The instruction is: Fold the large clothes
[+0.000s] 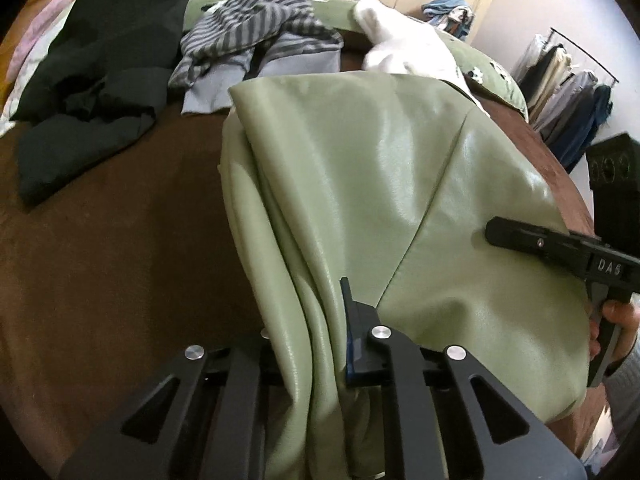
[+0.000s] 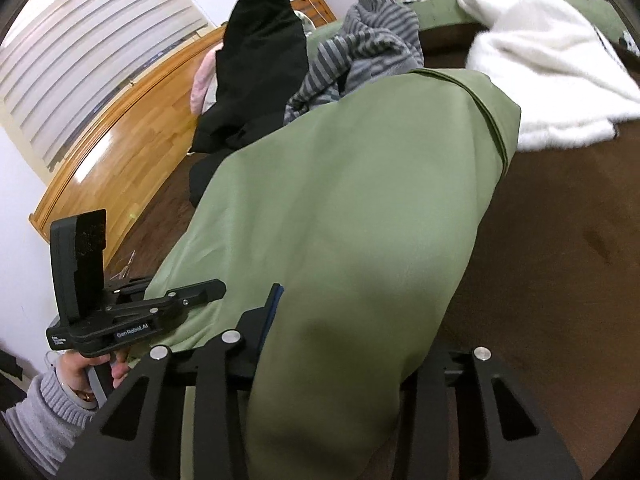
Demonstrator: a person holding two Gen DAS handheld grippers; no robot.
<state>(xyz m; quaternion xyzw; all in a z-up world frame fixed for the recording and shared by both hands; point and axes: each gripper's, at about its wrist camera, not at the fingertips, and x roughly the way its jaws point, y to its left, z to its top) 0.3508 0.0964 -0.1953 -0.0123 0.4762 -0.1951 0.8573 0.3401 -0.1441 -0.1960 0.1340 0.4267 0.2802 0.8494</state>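
I am looking across a brown bed surface (image 1: 100,248) crowded at its far side: a black garment (image 1: 100,60) is lying at about ten o'clock in the left wrist view, a grey striped garment (image 1: 260,32) at twelve o'clock, and a white fluffy garment (image 1: 400,40) at one o'clock, with a clothes rack (image 1: 568,92) standing beyond at two o'clock. In the right wrist view a wooden headboard (image 2: 120,132) is running along the left, at nine to ten o'clock. The pale green garment (image 1: 380,180) is filling the middle of both views, draping from the grippers down toward the bed; one face is looking glossy and leather-like with a diagonal seam, the other matte with a darker bound edge. My left hand-held gripper (image 1: 308,340) is nearly closed, pinching a bunched fold of that green garment. My right hand-held gripper (image 2: 360,360) is standing partly open with thick green fabric between its fingers, and the pads appear to be clamping it. Neither pile is touching the green garment's lifted part, as far as I can tell.
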